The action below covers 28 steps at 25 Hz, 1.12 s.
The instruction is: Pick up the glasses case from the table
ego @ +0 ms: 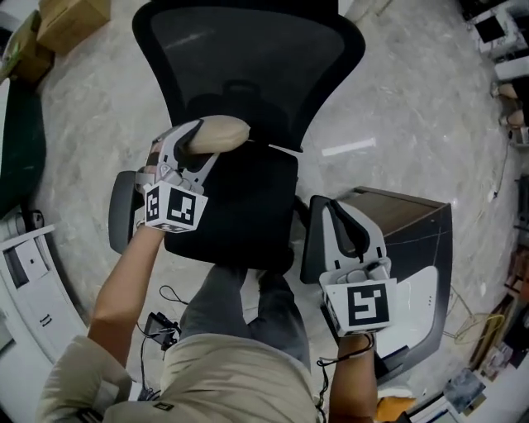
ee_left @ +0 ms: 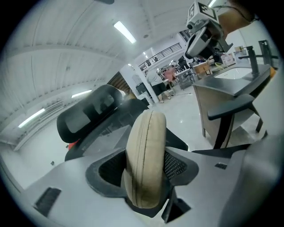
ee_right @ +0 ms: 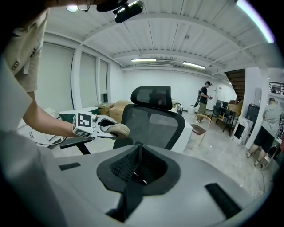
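The glasses case (ego: pixel 216 132) is a beige, rounded clamshell. My left gripper (ego: pixel 198 139) is shut on it and holds it in the air above a black office chair. In the left gripper view the case (ee_left: pixel 145 155) stands on edge between the two dark pads, its free end pointing away from me. From the right gripper view, the case (ee_right: pixel 116 130) and the left gripper (ee_right: pixel 106 126) show at the left, in front of the chair back. My right gripper (ego: pixel 343 216) hangs lower at the right, its jaws closed together with nothing between them.
The office chair (ego: pixel 248 58) with its mesh back and seat lies directly under both grippers. A dark grey cabinet (ego: pixel 417 227) stands at the right. Cardboard boxes (ego: pixel 70 21) sit far left on the marble floor. People (ee_right: pixel 204 99) stand in the background.
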{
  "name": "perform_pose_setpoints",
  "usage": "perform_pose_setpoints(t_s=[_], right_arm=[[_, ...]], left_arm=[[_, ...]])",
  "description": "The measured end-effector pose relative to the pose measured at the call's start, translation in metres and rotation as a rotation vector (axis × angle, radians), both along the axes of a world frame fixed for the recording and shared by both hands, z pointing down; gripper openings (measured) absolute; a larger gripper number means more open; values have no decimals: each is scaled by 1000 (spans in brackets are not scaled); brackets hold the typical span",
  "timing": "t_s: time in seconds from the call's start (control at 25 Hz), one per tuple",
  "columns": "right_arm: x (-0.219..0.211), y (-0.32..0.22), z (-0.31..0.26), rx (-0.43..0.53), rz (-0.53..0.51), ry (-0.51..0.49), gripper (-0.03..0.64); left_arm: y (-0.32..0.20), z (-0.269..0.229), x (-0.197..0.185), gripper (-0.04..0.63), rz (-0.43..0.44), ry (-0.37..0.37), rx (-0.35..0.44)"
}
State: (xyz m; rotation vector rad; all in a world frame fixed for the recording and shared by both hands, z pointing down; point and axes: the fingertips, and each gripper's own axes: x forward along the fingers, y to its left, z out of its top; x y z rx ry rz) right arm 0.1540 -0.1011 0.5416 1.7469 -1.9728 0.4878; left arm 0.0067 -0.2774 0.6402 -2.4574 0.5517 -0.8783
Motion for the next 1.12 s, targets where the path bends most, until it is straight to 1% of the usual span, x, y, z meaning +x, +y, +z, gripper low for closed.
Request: perform_pose_setpoints(t_s=[0.16, 0.4, 0.6, 0.8, 1.12], right_arm=[[-6, -6, -32, 70, -53, 27, 28], [-13, -6, -74, 115, -74, 38, 28], [-18, 1, -101, 141, -96, 62, 28], [-21, 8, -128, 177, -94, 76, 28], [-34, 17, -166, 234, -122, 104, 28]], left_arm=[[3, -49, -9, 259, -18, 50, 26], [11, -124, -22, 259, -39, 123, 76], [27, -183, -35, 259, -44, 182, 151], [45, -233, -51, 259, -59, 237, 209], [77, -308, -70, 261, -62, 331, 311]])
